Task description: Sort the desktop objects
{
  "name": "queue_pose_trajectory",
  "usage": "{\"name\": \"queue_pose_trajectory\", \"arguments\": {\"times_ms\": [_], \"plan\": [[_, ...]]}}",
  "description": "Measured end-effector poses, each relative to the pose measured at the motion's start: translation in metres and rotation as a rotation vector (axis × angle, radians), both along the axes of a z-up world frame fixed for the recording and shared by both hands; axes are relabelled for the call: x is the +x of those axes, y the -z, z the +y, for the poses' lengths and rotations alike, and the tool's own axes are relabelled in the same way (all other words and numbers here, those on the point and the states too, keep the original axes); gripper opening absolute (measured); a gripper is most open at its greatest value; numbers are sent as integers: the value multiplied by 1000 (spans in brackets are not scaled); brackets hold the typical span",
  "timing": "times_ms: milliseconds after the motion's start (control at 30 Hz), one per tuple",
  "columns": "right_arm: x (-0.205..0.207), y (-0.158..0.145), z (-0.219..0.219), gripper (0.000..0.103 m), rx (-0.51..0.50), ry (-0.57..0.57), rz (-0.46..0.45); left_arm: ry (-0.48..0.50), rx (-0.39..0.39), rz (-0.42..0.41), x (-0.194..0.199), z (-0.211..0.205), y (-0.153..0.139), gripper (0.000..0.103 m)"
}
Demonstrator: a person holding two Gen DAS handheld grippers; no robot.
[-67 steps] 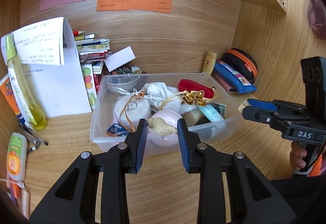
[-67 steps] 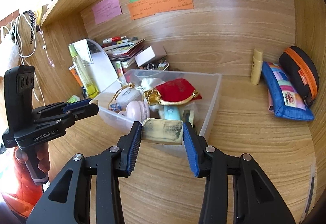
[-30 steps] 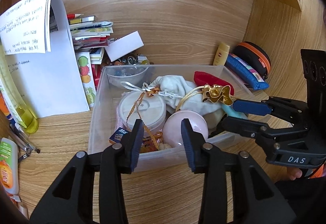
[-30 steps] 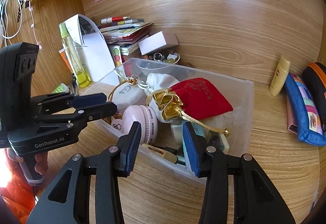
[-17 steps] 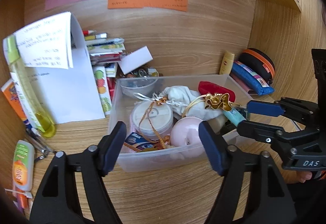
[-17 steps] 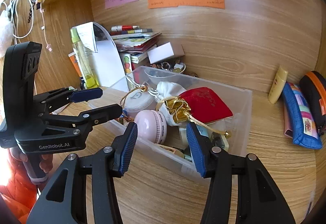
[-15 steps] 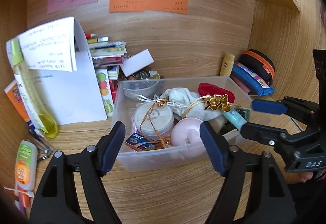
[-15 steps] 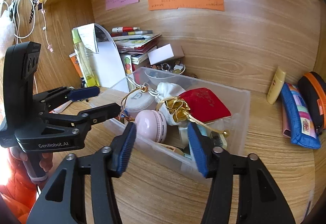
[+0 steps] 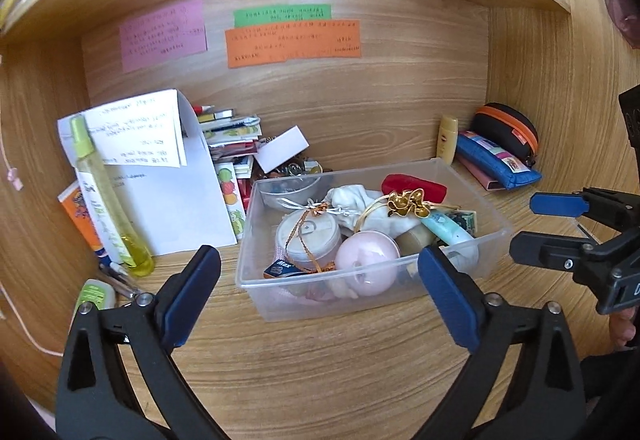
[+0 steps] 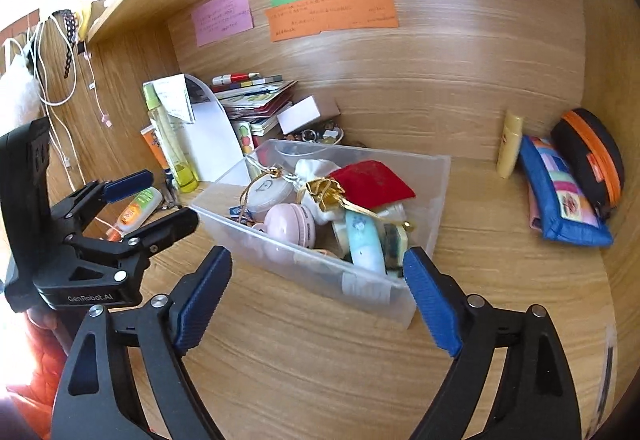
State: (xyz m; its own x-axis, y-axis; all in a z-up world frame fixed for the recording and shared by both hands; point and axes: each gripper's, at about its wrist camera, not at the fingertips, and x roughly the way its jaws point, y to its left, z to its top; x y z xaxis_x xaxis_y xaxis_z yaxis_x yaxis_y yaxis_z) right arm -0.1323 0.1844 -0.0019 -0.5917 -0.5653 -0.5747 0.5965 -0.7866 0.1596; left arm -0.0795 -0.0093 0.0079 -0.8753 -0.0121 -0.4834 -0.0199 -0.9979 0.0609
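While both grippers hung above the near desk edge, the clear rectangular plastic bin (image 9: 360, 292) stood mid-desk, packed full. From left to right it held a white round lidded tub tied with gold ribbon (image 9: 308, 236), a pale pink round case (image 9: 366, 256), a white cloth pouch (image 9: 352, 199), a red velvet pouch with gold trim (image 9: 412, 185) and a light-blue tube (image 9: 448, 232); a small metal bowl (image 9: 290, 189) sat in the far-left corner.

The left gripper (image 9: 320, 296) had its blue-padded jaws spread wide and empty, short of the bin's near wall. The right gripper (image 10: 316, 294) was likewise spread wide, holding nothing, its right pad just before the bin's near corner.

Left of the bin stood a tall yellow-green spray bottle (image 9: 106, 195) against a curled white paper sheet (image 9: 160, 175), with a small green-and-orange tube (image 10: 138, 209) lying near it. Behind the bin lay a stack of booklets (image 9: 232, 137) and a white card box (image 9: 282, 147). To the right stood a small yellow bottle (image 9: 448, 137), then a blue zip pouch (image 9: 494, 161) and a black case with orange zip (image 9: 506, 127), well apart from the bin.

The wood-grain desk (image 9: 340, 368) sat in a wooden alcove; pink (image 9: 162, 33), green (image 9: 282, 15) and orange paper notes (image 9: 292, 41) were stuck on its back panel.
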Motion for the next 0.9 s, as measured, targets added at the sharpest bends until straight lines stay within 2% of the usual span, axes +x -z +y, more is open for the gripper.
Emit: {"name": "queue_pose_trajectory", "arguments": {"times_ms": [200,367,533,733,900], "plan": [[17,-3,11,87,20,37,31,-29,22,59,19,8,-8,102],[36,-5,17,89,36,50,83,-17,47,98,31,16,-9,102],[46,-4,25,96,40,74,101,-48,28,112,38,22,-6,102],[50,-4,31,97,40,80,101,-25,57,96,41,26,-2,102],[54,-7,33,97,52,86,120,-26,33,136,47,35,-4,102]]}}
